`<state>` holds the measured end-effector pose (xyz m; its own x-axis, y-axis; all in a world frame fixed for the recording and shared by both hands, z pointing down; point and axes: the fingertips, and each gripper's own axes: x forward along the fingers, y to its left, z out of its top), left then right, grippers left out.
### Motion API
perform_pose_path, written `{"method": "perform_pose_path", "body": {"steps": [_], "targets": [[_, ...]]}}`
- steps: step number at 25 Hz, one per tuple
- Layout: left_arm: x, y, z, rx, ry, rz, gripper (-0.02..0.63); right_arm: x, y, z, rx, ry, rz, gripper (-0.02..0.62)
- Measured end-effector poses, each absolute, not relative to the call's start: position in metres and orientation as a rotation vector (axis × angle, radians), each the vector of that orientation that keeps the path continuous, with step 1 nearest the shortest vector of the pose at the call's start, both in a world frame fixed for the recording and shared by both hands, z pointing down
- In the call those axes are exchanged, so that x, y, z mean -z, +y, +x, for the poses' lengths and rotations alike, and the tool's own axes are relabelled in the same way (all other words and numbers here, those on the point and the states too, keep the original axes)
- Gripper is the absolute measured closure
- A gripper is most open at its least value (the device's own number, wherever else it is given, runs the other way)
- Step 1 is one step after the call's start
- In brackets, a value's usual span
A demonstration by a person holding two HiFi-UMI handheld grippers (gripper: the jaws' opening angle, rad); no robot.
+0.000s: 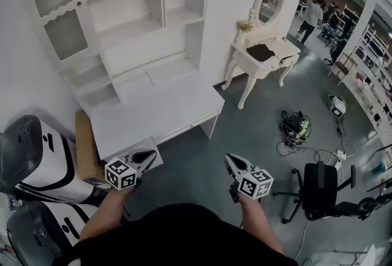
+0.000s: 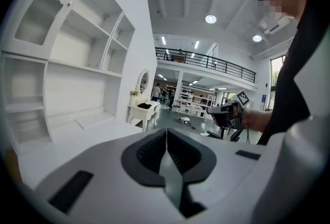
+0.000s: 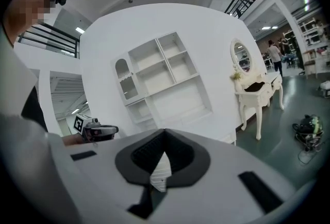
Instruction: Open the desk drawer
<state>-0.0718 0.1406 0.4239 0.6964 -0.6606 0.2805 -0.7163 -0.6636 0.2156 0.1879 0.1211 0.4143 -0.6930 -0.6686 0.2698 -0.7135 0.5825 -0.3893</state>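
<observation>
I hold both grippers low in front of me, facing the white wooden desk with its tall open shelf unit point(image 1: 153, 105). My left gripper point(image 1: 150, 155) has its jaws pressed together with nothing between them, and its tip sits by the desk's front left corner. My right gripper point(image 1: 230, 160) is also closed tight and empty. It hangs over the grey-green floor point(image 1: 184, 167), apart from the desk. The desk drawer point(image 1: 184, 129) lies under the desktop's front edge. From above I see it only as a thin white strip, and neither gripper touches it. To the right stands a white dressing table with an oval mirror point(image 1: 264, 59), and nearer me a black office chair point(image 1: 320, 188).
</observation>
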Motion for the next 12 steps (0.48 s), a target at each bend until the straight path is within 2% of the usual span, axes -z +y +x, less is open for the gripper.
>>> {"method": "perform_pose_path", "body": {"steps": [12], "targets": [[-0.428,0.105,-0.027,-0.295,-1.142,2.539,0.589,-0.428,0.073,0.225,-0.75,-2.73,1.086,0.594]]}}
